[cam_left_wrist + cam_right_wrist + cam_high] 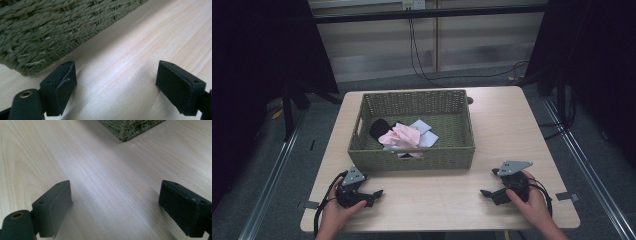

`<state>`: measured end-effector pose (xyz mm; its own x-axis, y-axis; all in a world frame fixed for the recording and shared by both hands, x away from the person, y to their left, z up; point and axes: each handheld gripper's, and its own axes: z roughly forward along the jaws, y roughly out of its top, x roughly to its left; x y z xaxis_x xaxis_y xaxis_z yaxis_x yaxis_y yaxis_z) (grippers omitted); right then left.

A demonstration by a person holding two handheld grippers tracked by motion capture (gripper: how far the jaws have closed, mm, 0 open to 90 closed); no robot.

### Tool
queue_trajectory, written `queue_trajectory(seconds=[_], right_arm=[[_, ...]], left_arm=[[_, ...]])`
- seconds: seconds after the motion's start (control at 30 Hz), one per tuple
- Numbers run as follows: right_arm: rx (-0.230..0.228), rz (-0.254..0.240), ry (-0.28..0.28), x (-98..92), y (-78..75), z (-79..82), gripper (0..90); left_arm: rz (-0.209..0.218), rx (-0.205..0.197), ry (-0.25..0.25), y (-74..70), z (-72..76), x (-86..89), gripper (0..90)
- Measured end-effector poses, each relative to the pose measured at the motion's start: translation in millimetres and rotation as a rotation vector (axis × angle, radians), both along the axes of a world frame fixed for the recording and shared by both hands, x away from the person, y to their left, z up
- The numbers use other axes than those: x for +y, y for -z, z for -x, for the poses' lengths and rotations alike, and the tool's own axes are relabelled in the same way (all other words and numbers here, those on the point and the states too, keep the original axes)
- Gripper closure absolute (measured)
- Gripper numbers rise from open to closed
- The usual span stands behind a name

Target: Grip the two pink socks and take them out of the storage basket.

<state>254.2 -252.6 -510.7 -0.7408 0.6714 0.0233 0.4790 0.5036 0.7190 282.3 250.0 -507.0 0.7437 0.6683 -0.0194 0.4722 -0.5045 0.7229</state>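
On the table, the left gripper and right gripper rest, jaws wide and empty. Both face inward before the basket, seemingly poised for its cloths.

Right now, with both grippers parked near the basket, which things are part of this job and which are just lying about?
In the job:
- woven basket
- pink cloth, black cloth and pale blue cloth inside it
- left gripper and right gripper, both open, empty

Lying about:
- black cables on the floor beyond the table
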Motion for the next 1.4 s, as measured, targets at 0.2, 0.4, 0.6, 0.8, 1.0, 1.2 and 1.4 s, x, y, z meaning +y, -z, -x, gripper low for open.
queue_trajectory(seconds=[0.2,0.4,0.6,0.8,1.0,1.2,1.4], right_arm=[[0.0,0.0,0.0,0.0,0.0,0.0,10.6],[0.0,-0.001,-0.001,-0.1,0.0,-0.1,10.6],[0.0,-0.001,-0.001,-0.1,0.0,-0.1,10.6],[0.0,-0.001,-0.001,-0.1,0.0,-0.1,10.6],[0.0,0.0,-0.001,-0.1,0.0,-0.1,10.6],[0.0,0.0,-0.001,-0.1,0.0,-0.1,10.6],[0.0,0.0,-0.001,-0.1,0.0,-0.1,10.6]], left_arm=[[-0.029,0.032,0.005,-11.0,0.9,3.9,21.3],[-0.022,0.044,0.025,-37.1,0.9,2.4,21.3],[-0.014,0.07,0.056,-89.6,-7.8,-2.5,21.4],[-0.033,0.115,0.063,-125.0,-22.4,-11.5,21.8],[-0.036,0.132,0.06,-140.5,-37.8,-18.7,22.1],[-0.058,0.151,0.057,-154.5,-58.0,-30.0,22.1],[-0.077,0.179,0.047,-161.5,-75.5,-37.5,22.2]])
